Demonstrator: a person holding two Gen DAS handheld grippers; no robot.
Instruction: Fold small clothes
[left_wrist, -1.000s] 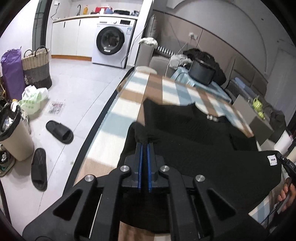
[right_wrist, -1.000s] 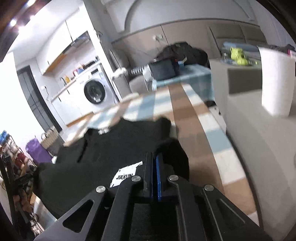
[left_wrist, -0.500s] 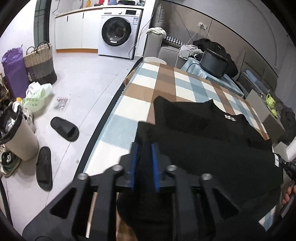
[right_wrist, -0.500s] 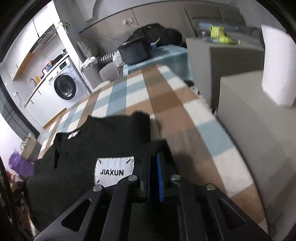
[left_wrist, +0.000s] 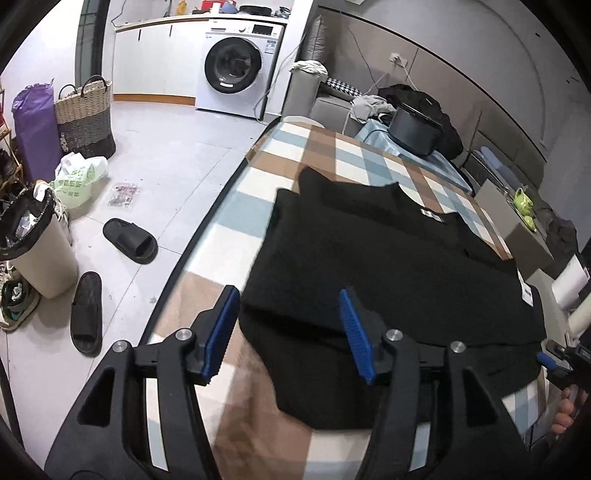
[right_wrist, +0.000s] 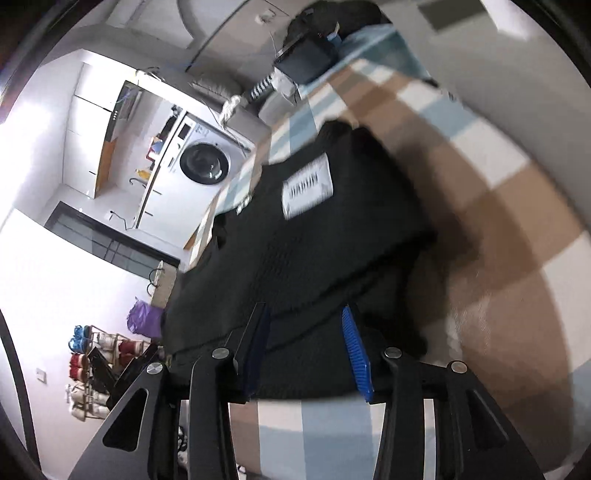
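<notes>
We tilt the left hand-held gripper (left_wrist: 288, 328) down over the black sweater (left_wrist: 391, 266), folded flat on the checked bench (left_wrist: 236, 206); its jaws have just been opening and stand apart, fabric lying free between them. Our right hand-held gripper (right_wrist: 306, 347), rolled sideways, has likewise been opening, pads off the knit.

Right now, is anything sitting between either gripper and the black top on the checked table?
Nothing visible. The black top lies flat on the checked tablecloth, with the left gripper and right gripper both open right at its near edge, their fingers just opened off the cloth.
</notes>
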